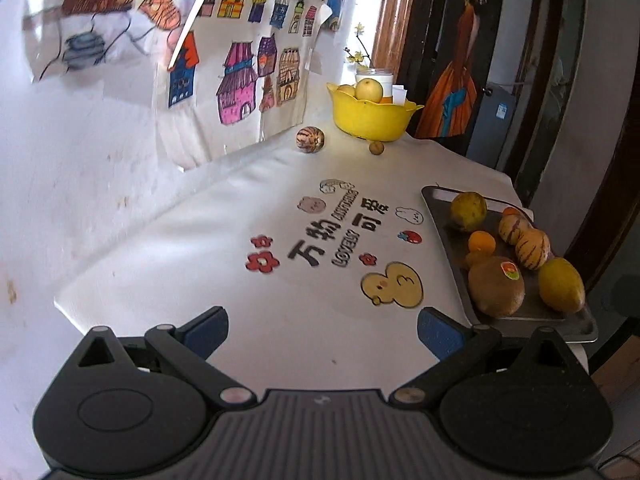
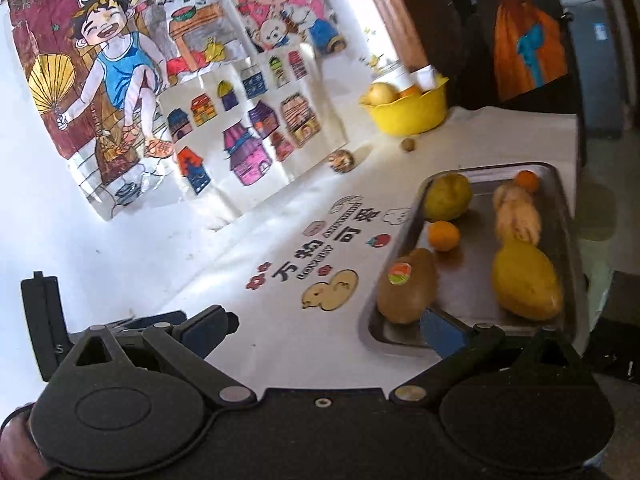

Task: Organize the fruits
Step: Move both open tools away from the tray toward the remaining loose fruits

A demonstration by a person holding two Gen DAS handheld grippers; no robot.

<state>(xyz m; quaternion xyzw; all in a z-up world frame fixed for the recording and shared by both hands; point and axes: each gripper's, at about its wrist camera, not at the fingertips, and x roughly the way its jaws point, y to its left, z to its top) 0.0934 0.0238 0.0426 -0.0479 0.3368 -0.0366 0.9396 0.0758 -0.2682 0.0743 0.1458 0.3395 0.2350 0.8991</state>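
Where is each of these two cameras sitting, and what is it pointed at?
Left wrist: sits on the left gripper, looking across the white table to the yellow bowl; its open blue-padded fingers show.
Right wrist: sits on the right gripper, aimed at the metal tray of fruit; open fingers and part of a hand show.
Shared: tray, bowl, brown stickered fruit, wall drawings.

Tray [image 2: 560, 216]: grey metal, dull sheen.
Bowl [image 1: 372, 120]: yellow plastic, smooth, glossy.
Worktop [image 1: 240, 280]: white cloth cover, matt, creased, with printed cartoons.
Kiwi [image 1: 494, 288]: brown, fuzzy skin, glossy sticker.
Drawings [image 2: 248, 128]: paper, coloured, curling.
Left tool [image 1: 322, 334]: matt black plastic, blue textured pads.
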